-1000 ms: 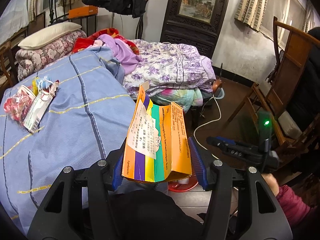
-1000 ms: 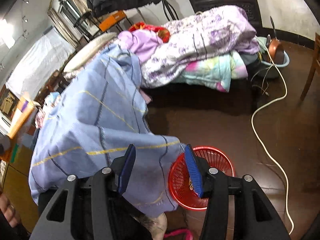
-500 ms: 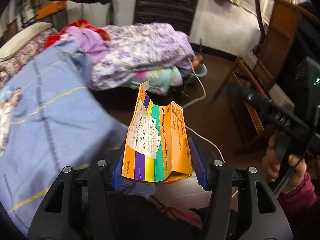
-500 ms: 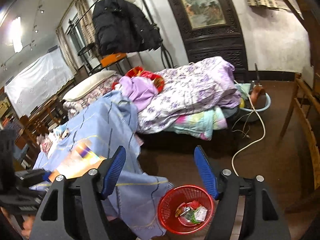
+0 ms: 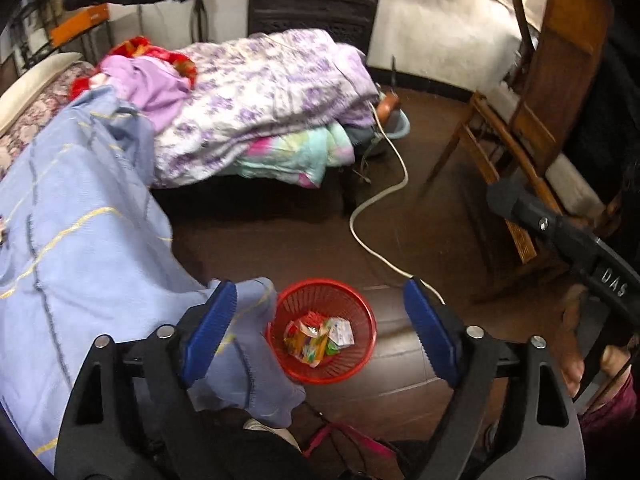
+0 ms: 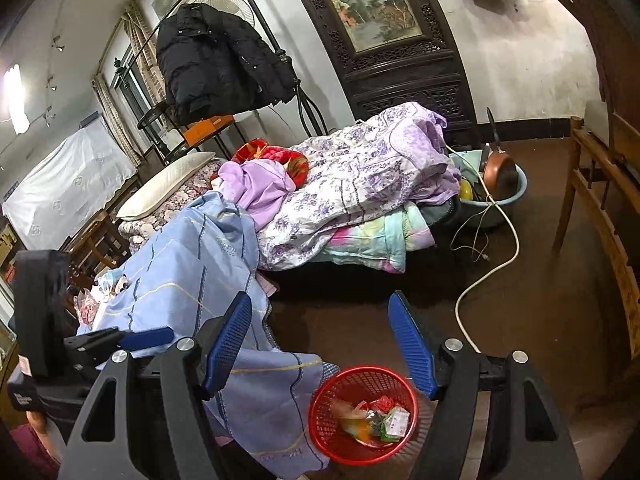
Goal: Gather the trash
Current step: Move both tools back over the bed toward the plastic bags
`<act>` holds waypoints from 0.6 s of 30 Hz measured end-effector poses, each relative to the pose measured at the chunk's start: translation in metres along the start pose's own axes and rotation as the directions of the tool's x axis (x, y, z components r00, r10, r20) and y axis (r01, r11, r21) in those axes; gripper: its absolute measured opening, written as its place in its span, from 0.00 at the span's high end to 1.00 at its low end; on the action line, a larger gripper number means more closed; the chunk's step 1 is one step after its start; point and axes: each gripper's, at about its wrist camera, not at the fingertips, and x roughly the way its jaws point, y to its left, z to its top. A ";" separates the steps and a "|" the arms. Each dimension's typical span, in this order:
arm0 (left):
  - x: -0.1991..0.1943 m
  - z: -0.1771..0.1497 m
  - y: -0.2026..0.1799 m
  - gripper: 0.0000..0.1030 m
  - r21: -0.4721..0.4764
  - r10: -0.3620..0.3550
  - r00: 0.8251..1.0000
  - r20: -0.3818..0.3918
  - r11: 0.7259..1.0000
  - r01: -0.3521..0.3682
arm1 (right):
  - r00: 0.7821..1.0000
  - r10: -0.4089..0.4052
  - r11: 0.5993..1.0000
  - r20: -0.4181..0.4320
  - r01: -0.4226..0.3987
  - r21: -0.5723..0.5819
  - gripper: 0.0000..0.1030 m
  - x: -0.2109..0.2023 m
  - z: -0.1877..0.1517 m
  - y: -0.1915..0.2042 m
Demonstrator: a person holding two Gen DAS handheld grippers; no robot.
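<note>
A dim bedroom with a dark wood floor fills the left wrist view: a bed heaped with a purple floral quilt [image 5: 264, 92], a wooden chair [image 5: 532, 120] to the right, and a white cable [image 5: 376, 208] snaking across the floor. Just beside the drooping corner of the blue blanket [image 5: 80, 240] stands the red basket [image 5: 322, 330], and inside it lie several crumpled wrappers [image 5: 318, 338], orange, green and white. The left tongs [image 5: 320, 332] hang directly above the basket with the blue pads wide apart and nothing between them. So at least a few pieces of trash already sit in the basket.

The right wrist view shows the same room from higher up, with a black coat [image 6: 220, 60] on a rack and a framed landscape panel [image 6: 368, 0] on the wall. The right tongs [image 6: 320, 348] are likewise spread and empty, aimed above the basket [image 6: 362, 416]. Far left, on the blanket-covered surface, a small cluster of litter [image 6: 104, 292] remains, pinkish and white; what exactly it is I cannot tell. That looks like the work left, judging from this: more pieces to fetch and drop into the basket.
</note>
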 end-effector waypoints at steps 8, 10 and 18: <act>-0.035 -0.012 0.034 0.17 -0.107 0.037 0.998 0.054 0.994 -0.031 | 0.999 0.036 0.999 -0.015 -0.036 -0.001 0.20 -0.003 -0.003 0.025; -0.044 -0.017 0.042 0.16 -0.123 0.055 0.996 0.069 0.991 -0.046 | 0.998 0.059 0.998 -0.024 -0.058 0.022 0.16 -0.005 -0.003 0.033; -0.088 -0.049 0.081 0.16 -0.212 0.142 0.982 0.128 0.971 -0.113 | 0.994 0.093 0.995 -0.054 -0.095 -0.038 0.16 -0.009 -0.006 0.085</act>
